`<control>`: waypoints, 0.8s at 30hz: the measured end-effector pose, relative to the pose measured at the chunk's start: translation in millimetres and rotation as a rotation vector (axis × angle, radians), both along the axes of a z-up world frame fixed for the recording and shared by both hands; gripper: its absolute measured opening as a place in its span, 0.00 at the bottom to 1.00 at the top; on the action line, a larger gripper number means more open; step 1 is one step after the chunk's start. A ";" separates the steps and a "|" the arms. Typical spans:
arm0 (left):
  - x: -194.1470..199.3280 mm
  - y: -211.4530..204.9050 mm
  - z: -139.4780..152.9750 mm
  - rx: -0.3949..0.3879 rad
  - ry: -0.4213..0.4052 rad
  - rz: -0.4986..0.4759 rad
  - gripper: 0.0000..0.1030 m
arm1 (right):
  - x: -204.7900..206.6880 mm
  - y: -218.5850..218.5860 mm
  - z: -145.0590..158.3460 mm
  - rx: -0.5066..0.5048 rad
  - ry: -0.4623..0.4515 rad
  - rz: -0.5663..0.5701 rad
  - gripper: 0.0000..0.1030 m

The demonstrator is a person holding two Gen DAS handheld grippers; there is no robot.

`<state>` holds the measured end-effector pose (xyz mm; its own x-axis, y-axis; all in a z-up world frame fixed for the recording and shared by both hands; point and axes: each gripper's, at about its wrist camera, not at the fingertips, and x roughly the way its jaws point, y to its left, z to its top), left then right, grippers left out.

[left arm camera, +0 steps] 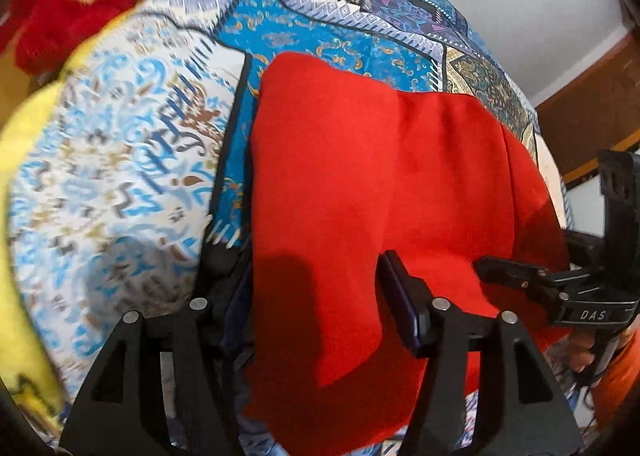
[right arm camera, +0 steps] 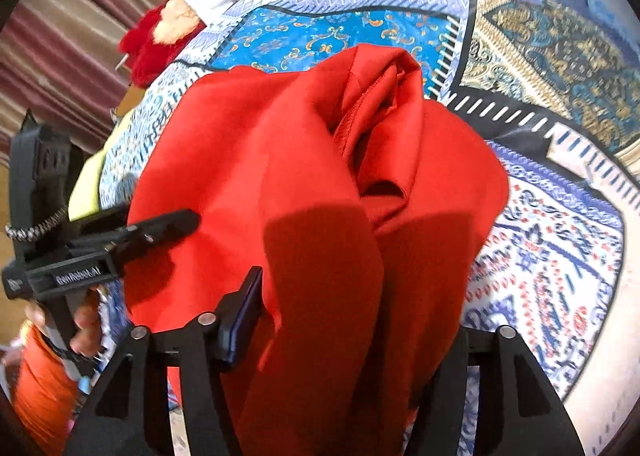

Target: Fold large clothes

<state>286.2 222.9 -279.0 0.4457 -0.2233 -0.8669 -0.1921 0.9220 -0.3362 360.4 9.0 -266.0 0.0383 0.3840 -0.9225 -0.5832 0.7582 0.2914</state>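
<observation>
Seemingly slack tools (left arm camera: pixel 316 288) astride red cloth (left arm camera: pixel 360 176).

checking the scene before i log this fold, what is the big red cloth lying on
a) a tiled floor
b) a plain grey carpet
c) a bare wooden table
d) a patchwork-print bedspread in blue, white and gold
d: the big red cloth is spread over the patchwork-print bedspread, whose blue, white and gold panels show around it in both wrist views.

Red garment (right arm camera: pixel 280 160) drapes between the right claw's (right arm camera: pixel 348 320) parted jaws.
</observation>
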 end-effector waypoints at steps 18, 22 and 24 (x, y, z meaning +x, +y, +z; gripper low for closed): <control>-29.9 -39.0 -8.1 0.346 -0.007 -0.033 0.93 | -33.3 -16.6 3.9 -0.103 -0.097 0.043 0.80; -40.3 -25.5 -15.8 0.283 0.005 -0.015 0.97 | -32.8 -35.2 8.5 -0.110 -0.092 0.043 0.81; -47.0 -21.3 -17.1 0.245 0.015 -0.014 0.97 | -36.5 -43.1 9.5 -0.122 -0.097 0.063 0.81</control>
